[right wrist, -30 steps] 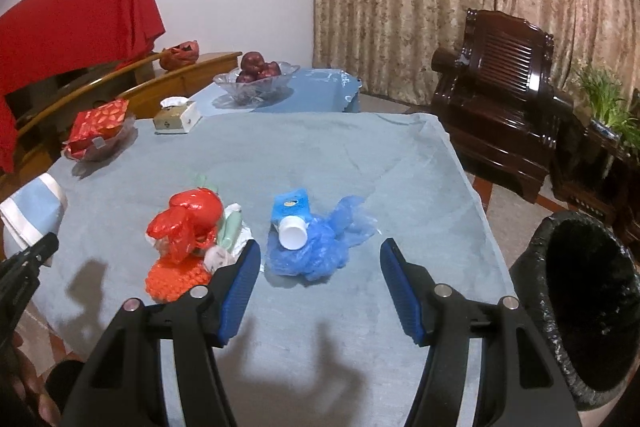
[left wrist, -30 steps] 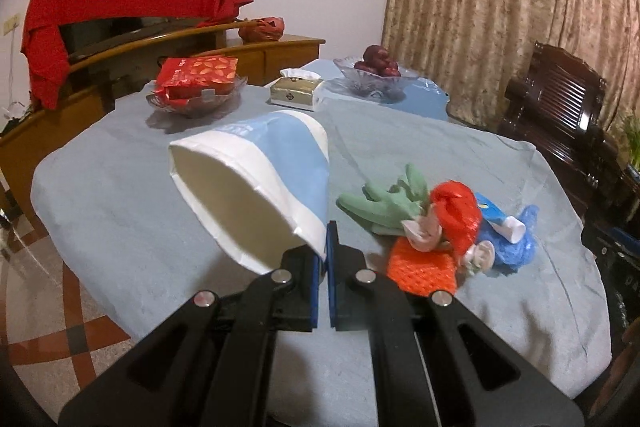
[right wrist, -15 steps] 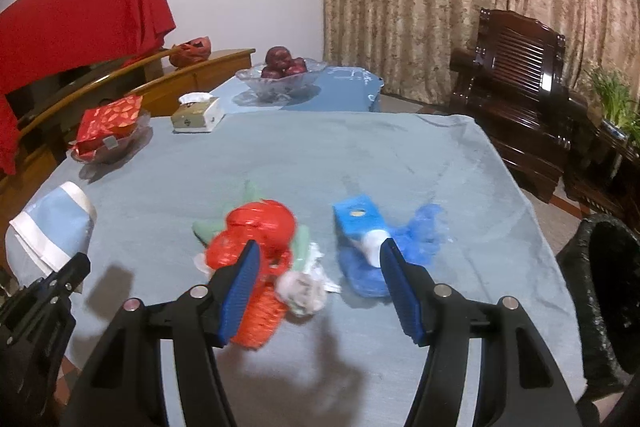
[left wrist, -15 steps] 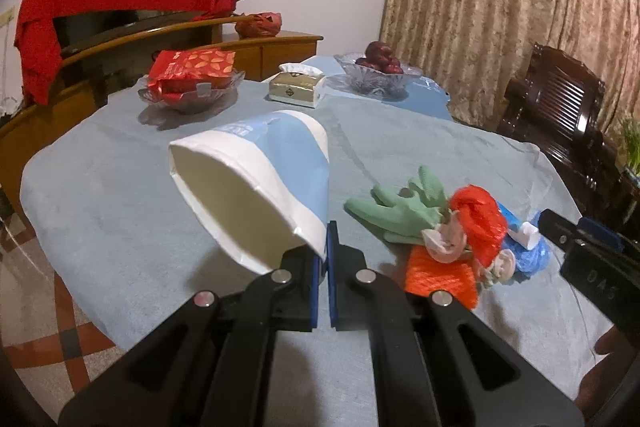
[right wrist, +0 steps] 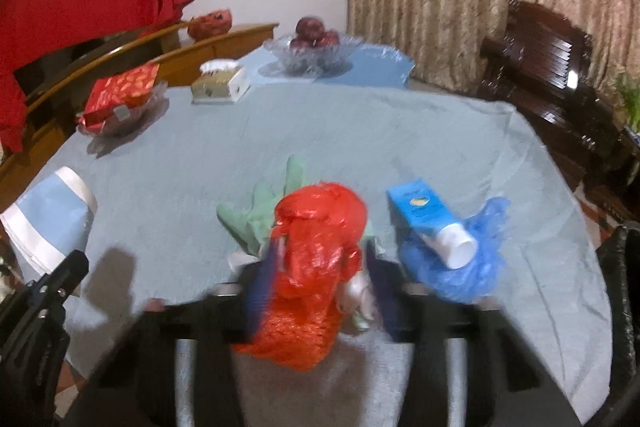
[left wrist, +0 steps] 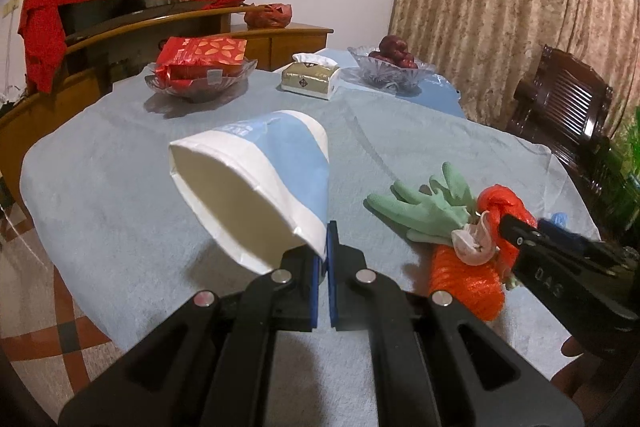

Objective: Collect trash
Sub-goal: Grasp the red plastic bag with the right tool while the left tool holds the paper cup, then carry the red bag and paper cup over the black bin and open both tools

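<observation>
My left gripper (left wrist: pixel 323 251) is shut on the rim of a blue and white paper cup (left wrist: pixel 256 195), held on its side above the table; the cup also shows in the right wrist view (right wrist: pixel 52 223). My right gripper (right wrist: pixel 320 267) is open with its fingers on either side of a red plastic bag and orange mesh bundle (right wrist: pixel 316 267), which lies on the table (left wrist: pixel 488 259). A green glove (left wrist: pixel 428 207) lies behind it. A blue carton with a white cap on a blue bag (right wrist: pixel 440 239) lies to the right.
The table has a grey-blue cloth (right wrist: pixel 320 131). At the back stand a dish with a red packet (left wrist: pixel 200 71), a tissue box (left wrist: pixel 308 79) and a fruit bowl (left wrist: pixel 392 67). A black-lined bin (right wrist: pixel 624 287) stands off the right edge. A dark wooden chair (right wrist: pixel 552 67) is behind.
My right gripper has moved left from the blue bag and forward, and its fingers now straddle the red bundle. My left gripper still holds the cup in much the same place.
</observation>
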